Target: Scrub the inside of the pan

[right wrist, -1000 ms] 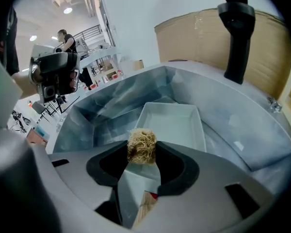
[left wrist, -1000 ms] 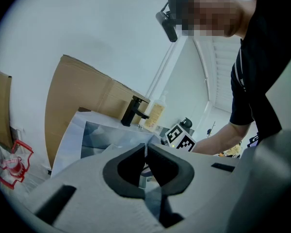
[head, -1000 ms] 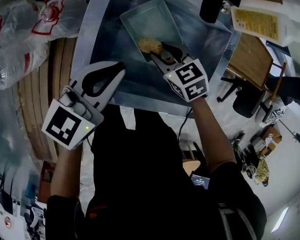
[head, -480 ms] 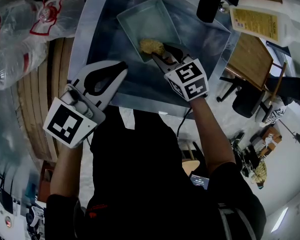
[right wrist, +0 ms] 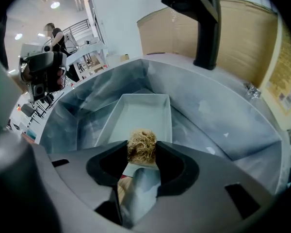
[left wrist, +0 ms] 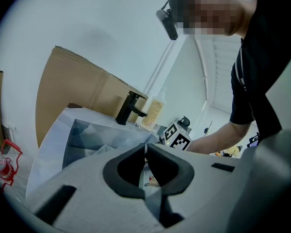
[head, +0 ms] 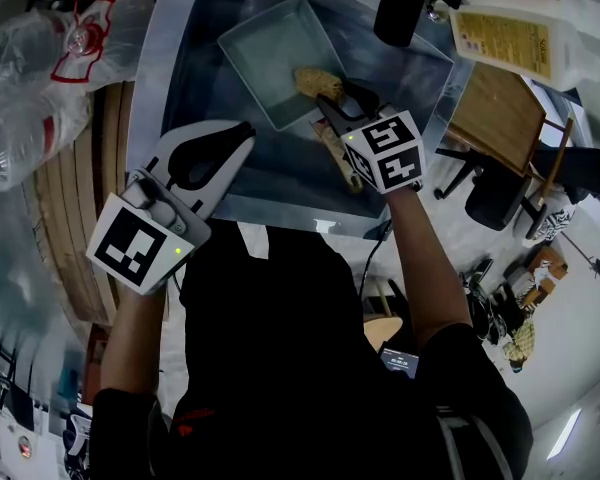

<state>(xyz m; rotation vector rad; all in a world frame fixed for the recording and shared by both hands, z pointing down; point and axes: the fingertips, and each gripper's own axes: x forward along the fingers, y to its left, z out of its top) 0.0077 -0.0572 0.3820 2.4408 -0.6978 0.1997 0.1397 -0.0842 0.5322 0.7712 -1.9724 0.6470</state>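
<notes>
Gripping a tan, fibrous scrubber [right wrist: 141, 147], the right gripper [head: 332, 100] has its jaws clamped on the wad from both sides, with the tuft standing out just past the tips. It reaches down into a grey sink [head: 195, 78], where a pale rectangular pan [head: 265, 53] lies flat on the bottom, turned at an angle to the sink walls. In the head view the scrubber [head: 318, 81] sits at the pan's near right edge; whether it presses on the pan floor cannot be told. The right gripper view looks along the pan [right wrist: 143, 113] from that same end, its inside bare and pale, with the sink [right wrist: 223, 115] sloping up around it and a black faucet [right wrist: 203, 23] standing at the far rim. The left gripper [head: 232, 136] hangs over the sink's near left rim, well apart from the pan; its jaws are together with nothing between them, as the left gripper view [left wrist: 146, 147] shows. A yellow-labelled bottle [head: 510, 43] lies beside the faucet [head: 405, 3].
</notes>
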